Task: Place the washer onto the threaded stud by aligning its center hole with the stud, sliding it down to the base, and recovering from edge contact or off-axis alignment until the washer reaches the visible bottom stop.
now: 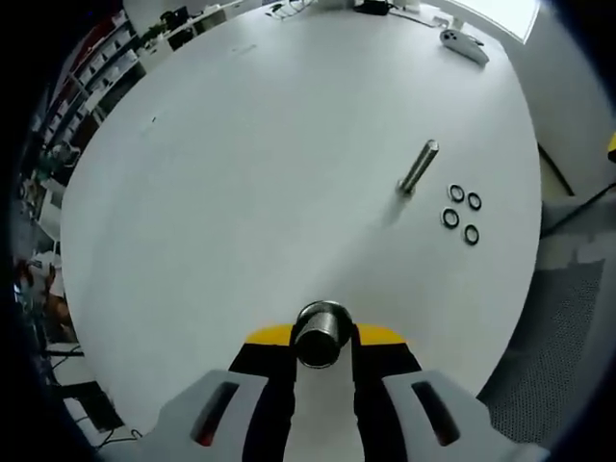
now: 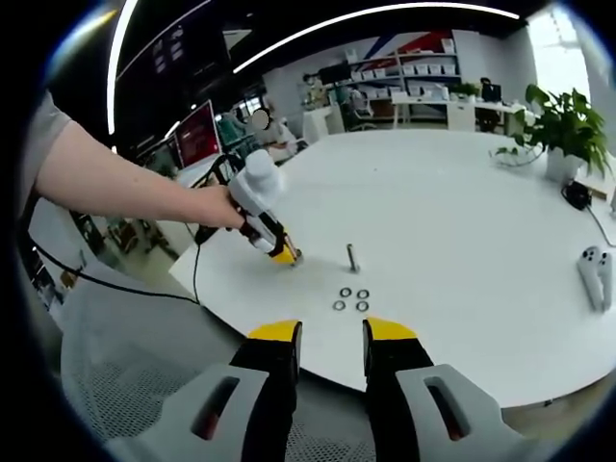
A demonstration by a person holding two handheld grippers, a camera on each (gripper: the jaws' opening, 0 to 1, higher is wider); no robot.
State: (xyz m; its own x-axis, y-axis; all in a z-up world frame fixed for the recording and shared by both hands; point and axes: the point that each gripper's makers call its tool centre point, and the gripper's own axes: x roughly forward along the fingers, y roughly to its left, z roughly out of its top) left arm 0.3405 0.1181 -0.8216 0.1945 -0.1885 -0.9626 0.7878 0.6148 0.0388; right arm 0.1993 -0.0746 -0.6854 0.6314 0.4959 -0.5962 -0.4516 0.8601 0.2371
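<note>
left claw (image 1: pixel 322 337): clamped on a metal cylinder (image 1: pixel 321 333), its lower end hidden | right claw (image 2: pixel 332 339): apart, empty | stud (image 1: pixel 419 167) upright on bench (image 1: pixel 241 192) | four washers (image 1: pixel 462 212) beside it, holes barely discernible

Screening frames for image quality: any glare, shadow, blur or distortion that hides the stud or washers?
Left gripper view: even light, the stud throws a soft shadow on the table, four washers read sharp, fisheye bends the edge. Right gripper view: ceiling strips and a window glare, stud and washers are tiny but distinct.
</note>
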